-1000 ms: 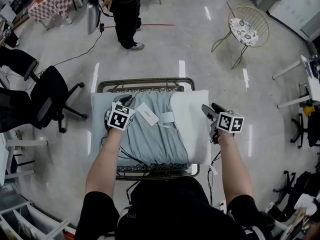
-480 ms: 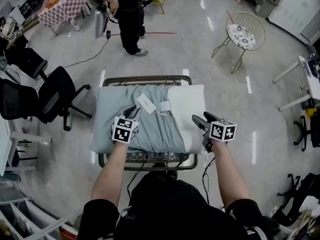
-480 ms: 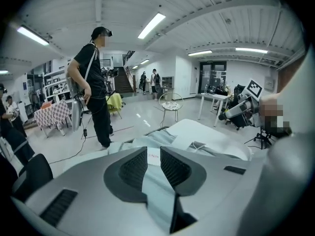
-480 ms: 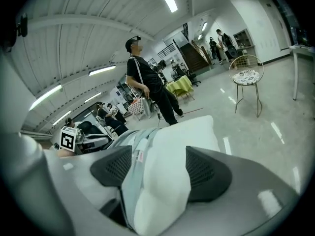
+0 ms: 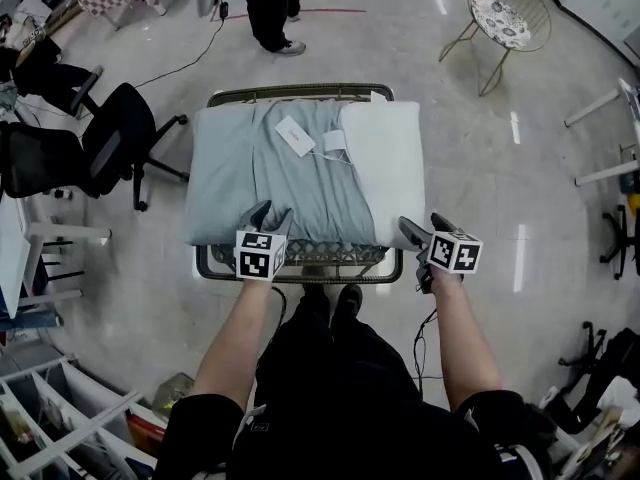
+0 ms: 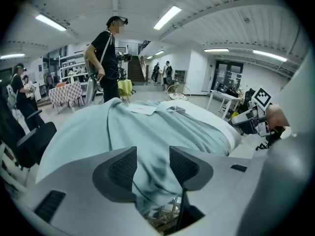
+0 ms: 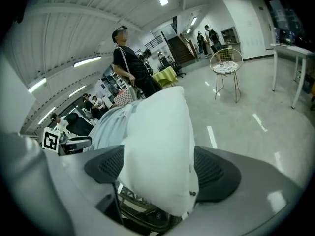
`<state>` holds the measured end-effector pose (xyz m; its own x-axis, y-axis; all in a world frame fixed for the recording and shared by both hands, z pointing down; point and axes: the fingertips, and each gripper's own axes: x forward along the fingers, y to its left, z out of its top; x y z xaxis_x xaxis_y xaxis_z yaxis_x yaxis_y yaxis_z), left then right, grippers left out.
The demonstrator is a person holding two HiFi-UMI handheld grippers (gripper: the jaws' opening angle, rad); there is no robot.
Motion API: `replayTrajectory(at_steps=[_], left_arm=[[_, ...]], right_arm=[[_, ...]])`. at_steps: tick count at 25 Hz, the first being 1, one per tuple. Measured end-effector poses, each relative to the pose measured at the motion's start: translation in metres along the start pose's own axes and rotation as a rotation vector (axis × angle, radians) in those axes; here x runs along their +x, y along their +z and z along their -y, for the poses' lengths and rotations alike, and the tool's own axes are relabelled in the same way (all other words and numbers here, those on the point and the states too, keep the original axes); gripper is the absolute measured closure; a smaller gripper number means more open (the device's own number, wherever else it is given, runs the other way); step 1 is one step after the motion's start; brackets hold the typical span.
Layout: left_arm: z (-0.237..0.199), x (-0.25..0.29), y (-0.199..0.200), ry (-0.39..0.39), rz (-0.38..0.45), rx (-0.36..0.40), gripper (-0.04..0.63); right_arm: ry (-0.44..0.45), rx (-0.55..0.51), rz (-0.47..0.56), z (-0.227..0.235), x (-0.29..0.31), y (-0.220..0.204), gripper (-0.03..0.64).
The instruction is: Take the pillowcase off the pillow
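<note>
A pillow lies on a metal-framed table point(image 5: 300, 264). Its grey-blue pillowcase point(image 5: 290, 178) covers the left and middle, with white tags point(image 5: 295, 136) on top. The bare white pillow point(image 5: 392, 158) shows at the right. My left gripper point(image 5: 266, 226) is at the near edge. In the left gripper view its jaws point(image 6: 152, 163) have just been opening, and a loose fold of pillowcase point(image 6: 147, 132) lies between them. My right gripper point(image 5: 416, 236) is at the near right corner. Its jaws point(image 7: 157, 168) have also just been opening and straddle the white pillow's end point(image 7: 157, 127).
A black office chair point(image 5: 110, 138) stands left of the table. A gold wire chair point(image 5: 505, 18) is at the far right. A person point(image 5: 270, 8) stands beyond the table's far end. White shelving point(image 5: 60, 428) sits at the lower left, and a cable trails on the floor.
Both grippers have drawn back along the pillow to its near edge. Their jaws stand wider apart than before. The pillow and its case have stayed in place on the table.
</note>
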<state>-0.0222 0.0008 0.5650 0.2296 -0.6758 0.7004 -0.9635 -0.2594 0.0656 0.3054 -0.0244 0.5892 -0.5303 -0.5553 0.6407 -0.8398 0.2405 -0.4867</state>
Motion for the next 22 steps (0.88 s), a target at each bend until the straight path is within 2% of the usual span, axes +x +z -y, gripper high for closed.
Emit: replayTrajectory(at_steps=[2,4,7,9,13,17,18,22], left_arm=[[-0.001,0.000,-0.022,0.018,-0.018,-0.036,0.383],[-0.003,-0.001,-0.037,0.039,0.004,-0.033,0.368],[-0.001,-0.005,-0.040,0.051,0.044,0.008,0.364],[0.007,-0.011,-0.040,0.032,0.049,-0.017,0.364],[0.024,-0.002,-0.055,-0.008,0.011,-0.053,0.359],[0.013,0.019,-0.058,0.051,-0.025,-0.026,0.351],[0.010,0.021,-0.057,0.063,-0.033,-0.014,0.358],[0.004,0.016,-0.057,0.041,-0.074,0.026,0.518]], right_arm=[[-0.022,0.024,-0.042,0.010,0.003,-0.023,0.155],[-0.018,0.068,-0.076,0.014,0.011,-0.044,0.136],[0.014,0.156,-0.059,0.007,0.026,-0.056,0.132],[0.030,0.180,-0.034,0.002,0.031,-0.056,0.139],[0.055,0.177,-0.009,-0.006,0.033,-0.058,0.224],[0.071,0.154,0.004,-0.016,0.039,-0.060,0.281],[0.077,0.150,0.009,-0.019,0.041,-0.059,0.298],[0.130,0.179,0.052,-0.026,0.030,-0.052,0.395]])
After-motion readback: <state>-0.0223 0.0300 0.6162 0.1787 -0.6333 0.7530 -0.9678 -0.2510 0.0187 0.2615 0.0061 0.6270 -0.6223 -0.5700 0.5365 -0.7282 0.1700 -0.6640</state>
